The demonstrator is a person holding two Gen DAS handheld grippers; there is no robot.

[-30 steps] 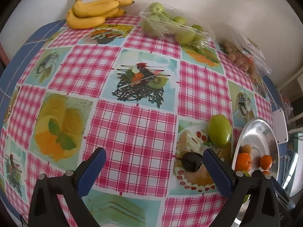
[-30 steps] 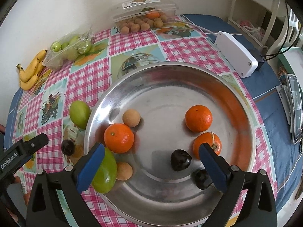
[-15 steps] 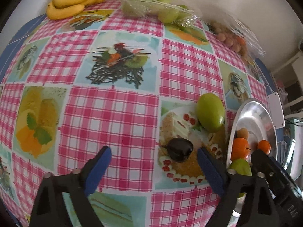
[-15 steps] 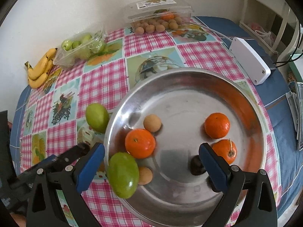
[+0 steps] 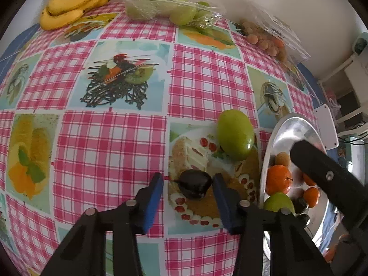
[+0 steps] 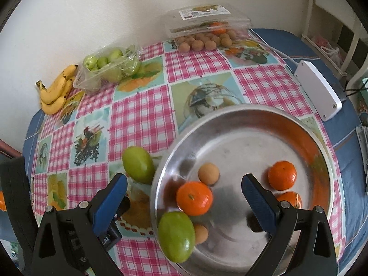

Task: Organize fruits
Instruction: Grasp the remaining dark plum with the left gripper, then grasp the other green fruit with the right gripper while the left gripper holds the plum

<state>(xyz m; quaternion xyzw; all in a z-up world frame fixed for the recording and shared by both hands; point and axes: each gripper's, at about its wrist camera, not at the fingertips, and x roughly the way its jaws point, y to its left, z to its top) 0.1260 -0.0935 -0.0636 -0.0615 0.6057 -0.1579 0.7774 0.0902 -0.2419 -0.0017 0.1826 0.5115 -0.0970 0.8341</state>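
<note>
1. I see the tabletop [image 5: 110, 142] under a pink-checked cloth with food pictures.
2. The round metal tray [image 6: 230, 119] sits at the near right. It holds three oranges, two small tan fruits, dark fruits and one green mango [image 6: 176, 235] lying at its near left rim.
3. Bananas [image 5: 71, 2], a clear tub of green fruit [image 5: 170, 7] and a clear box of tan fruit [image 6: 207, 32] line the far edge by the wall.
4. My right gripper [image 6: 184, 197] hangs over the tray's near left; its jaws stand wide with nothing gripped.
5. A second green mango [image 5: 235, 135] lies on the cloth just left of the tray.
6. My left gripper [image 5: 188, 197] has its jaws closing around a dark plum [image 5: 195, 184]. The right pad is at the fruit; the left pad is clear of it.
</note>
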